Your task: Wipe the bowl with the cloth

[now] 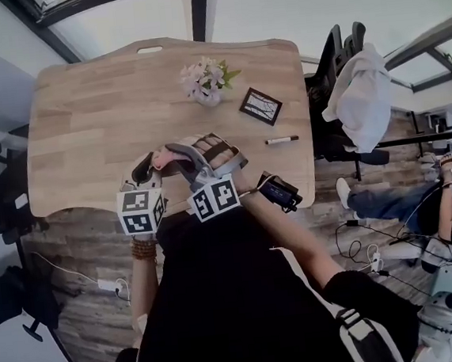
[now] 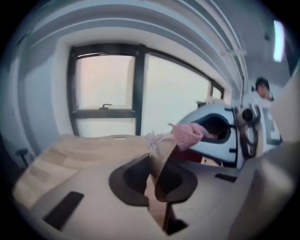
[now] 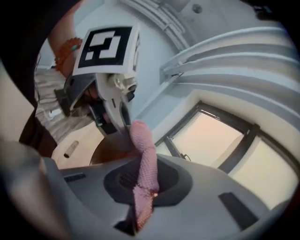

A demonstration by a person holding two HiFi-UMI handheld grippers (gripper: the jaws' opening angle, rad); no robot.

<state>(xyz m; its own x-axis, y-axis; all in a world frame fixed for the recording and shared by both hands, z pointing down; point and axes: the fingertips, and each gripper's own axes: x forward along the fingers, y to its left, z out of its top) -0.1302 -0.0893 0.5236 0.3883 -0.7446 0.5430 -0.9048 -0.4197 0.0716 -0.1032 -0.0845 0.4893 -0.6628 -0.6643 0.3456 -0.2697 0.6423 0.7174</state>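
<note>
Left gripper (image 2: 152, 183) pinches the brown bowl (image 2: 163, 157) by its rim; right gripper (image 3: 143, 187) clamps the pink cloth (image 3: 146, 159), its free end against the bowl, at the wooden table's (image 1: 85, 118) near edge

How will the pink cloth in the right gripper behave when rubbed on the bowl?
Probably floppy: the pink cloth, pinched in the right gripper, rises as a soft twisted roll that bends over. Likely light, since a narrow pinch carries it. Its netted weave should drag on the bowl rather than slip.

Head view steeply down over table (image 1: 84, 110), both gripper views low, close, facing the same window (image 2: 105, 89)
</note>
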